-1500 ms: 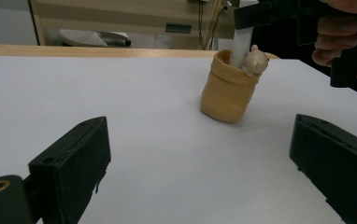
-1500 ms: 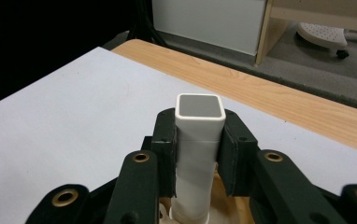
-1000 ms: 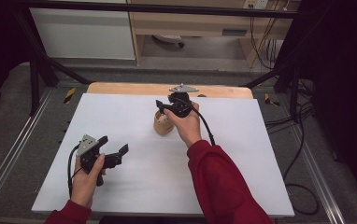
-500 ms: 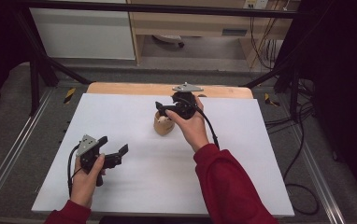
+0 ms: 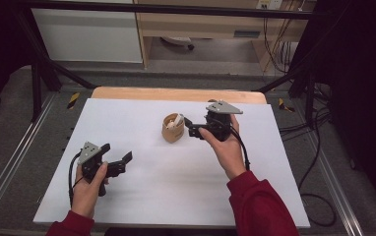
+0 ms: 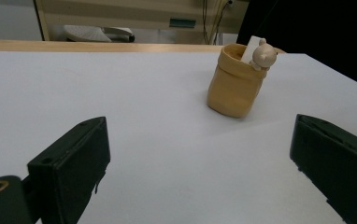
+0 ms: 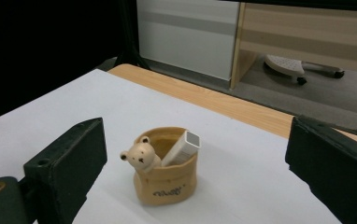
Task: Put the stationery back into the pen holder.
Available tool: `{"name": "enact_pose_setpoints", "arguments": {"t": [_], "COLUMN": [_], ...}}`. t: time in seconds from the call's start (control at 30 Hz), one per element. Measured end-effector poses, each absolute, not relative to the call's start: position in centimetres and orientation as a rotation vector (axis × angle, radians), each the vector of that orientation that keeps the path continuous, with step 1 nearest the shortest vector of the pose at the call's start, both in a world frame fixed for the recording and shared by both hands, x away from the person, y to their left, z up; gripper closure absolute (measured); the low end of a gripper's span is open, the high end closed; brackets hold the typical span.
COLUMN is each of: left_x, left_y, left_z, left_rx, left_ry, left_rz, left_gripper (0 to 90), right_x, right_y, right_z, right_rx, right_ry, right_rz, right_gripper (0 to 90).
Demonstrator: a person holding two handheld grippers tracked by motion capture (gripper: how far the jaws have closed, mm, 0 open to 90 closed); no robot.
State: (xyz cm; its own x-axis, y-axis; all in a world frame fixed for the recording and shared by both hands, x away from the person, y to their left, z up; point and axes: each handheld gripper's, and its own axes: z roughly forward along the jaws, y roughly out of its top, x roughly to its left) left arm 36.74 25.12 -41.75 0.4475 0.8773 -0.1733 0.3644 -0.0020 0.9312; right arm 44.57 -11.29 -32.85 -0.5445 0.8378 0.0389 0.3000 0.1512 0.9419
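Nearest the person, the left gripper (image 5: 119, 160) hovered low over the front left part of the white table (image 5: 141, 196), its jaws spread wide with nothing between them, aimed toward the middle of the board. Farther in, the right gripper (image 5: 190, 127) sat just to the right of the tan pot (image 5: 172, 129), its jaws pointing left at it. Those jaws had just been opening and stood wide apart, gripping nothing; in the right gripper view the pot (image 7: 166, 175) lay ahead of the pads, clear of both.

The pot stood upright a little beyond the table's centre, mouth up, with a small bear figure (image 7: 140, 156) on its rim. One white stick (image 7: 181, 148), a hollow square-ended bar, leaned inside it. Its long axis ran tilted from the pot's bottom up over the rim, the open end highest and pointing up and away from the bear. In the left gripper view the stick's top (image 6: 253, 48) showed just behind the bear (image 6: 263, 55).

Counted: one pot, one bear, one stick, two grippers. Beyond the white sheet ran a wooden table edge (image 5: 176, 94).
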Motion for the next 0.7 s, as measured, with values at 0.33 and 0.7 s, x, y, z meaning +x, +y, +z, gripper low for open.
{"name": "enact_pose_setpoints", "arguments": {"t": [0.33, 0.7], "left_x": [36.6, 36.2], "left_y": [25.2, 25.2], "left_z": [-41.8, -41.5], "left_rx": [1.596, 1.601], "left_ry": [1.11, 1.094], "left_rz": [0.563, 0.561], "left_gripper": [4.6, 4.6], "right_x": [43.1, 41.9], "right_y": [-14.4, -16.9], "right_z": [-32.5, -31.9], "right_rx": [1.113, 1.117], "right_ry": [1.858, 1.818], "right_rz": [1.377, 1.353], "right_gripper": [2.2, 2.7]}}
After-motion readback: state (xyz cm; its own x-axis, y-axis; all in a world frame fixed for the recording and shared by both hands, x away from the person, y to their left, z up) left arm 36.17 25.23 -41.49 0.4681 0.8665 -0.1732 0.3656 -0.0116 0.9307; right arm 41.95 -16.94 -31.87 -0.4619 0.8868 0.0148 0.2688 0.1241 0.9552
